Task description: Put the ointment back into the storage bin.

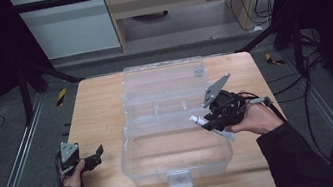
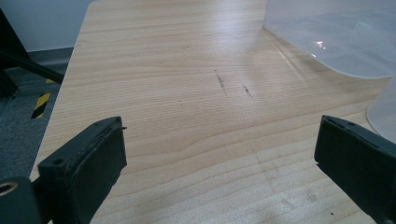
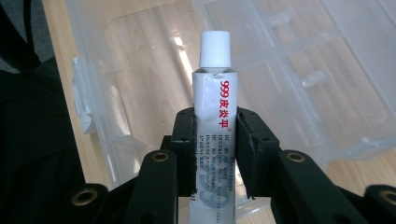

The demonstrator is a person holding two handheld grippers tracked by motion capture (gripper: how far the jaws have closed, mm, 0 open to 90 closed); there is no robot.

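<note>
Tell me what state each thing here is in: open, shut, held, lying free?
Clear plastic box: open, lid folded back flat on the table, nothing visible inside.
Ointment tube: white cap on, clamped in the right gripper, over the box.
Right gripper: shut on the tube.
Left gripper: open, holding nothing.

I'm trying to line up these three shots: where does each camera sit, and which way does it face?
High view: above the person's side, looking forward and down on the table; both forearms enter.
Left gripper view: on the left gripper, along open jaws over bare wood.
Right gripper view: on the right gripper, jaws clamping a white tube.
Shared: the clear plastic box shows in all three.
</note>
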